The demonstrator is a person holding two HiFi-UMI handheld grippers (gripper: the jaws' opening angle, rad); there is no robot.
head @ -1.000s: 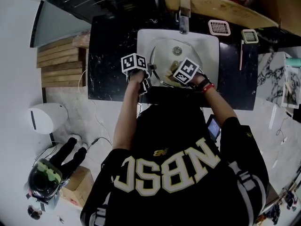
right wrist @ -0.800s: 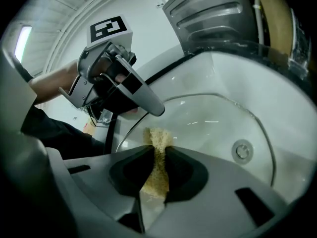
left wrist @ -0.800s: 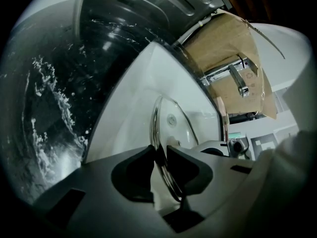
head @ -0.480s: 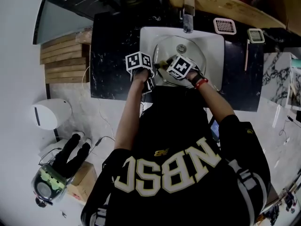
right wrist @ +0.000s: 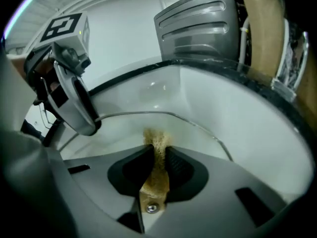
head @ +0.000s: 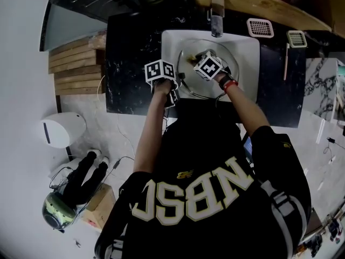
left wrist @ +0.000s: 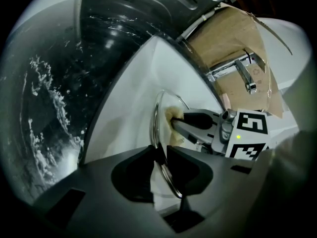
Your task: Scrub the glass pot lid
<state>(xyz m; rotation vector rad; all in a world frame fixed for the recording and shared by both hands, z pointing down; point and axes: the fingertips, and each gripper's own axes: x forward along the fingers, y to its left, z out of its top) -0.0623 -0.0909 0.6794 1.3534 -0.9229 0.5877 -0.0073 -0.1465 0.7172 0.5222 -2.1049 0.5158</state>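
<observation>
Status at the sink — both tools are loaded.

Left gripper is clamped on the glass pot lid. The metal rim runs straight through the gap between its pads. The lid stands on edge, rising away from the jaws over the white basin.

Right gripper is closed on a yellow sponge. The sponge sticks out past its fingertips, and its front end touches the glass just ahead of the jaws.

Left gripper view: the right gripper comes in on the right side of the lid, just beyond the left jaws, with the sponge against that face of the glass.

Right gripper view: the left gripper sits up and to the left at the lid's edge, marker cube on top. The lid's rim curves across just ahead of the right jaws.

Head view: the two tools are close together over the basin. The left one is at the near-left part of the lid's rim; the right one is further in, over the glass.

Faucet is beyond the right gripper at the far edge of the sink. Black marbled counter lies to the left of the left gripper — it wraps round the basin.
</observation>
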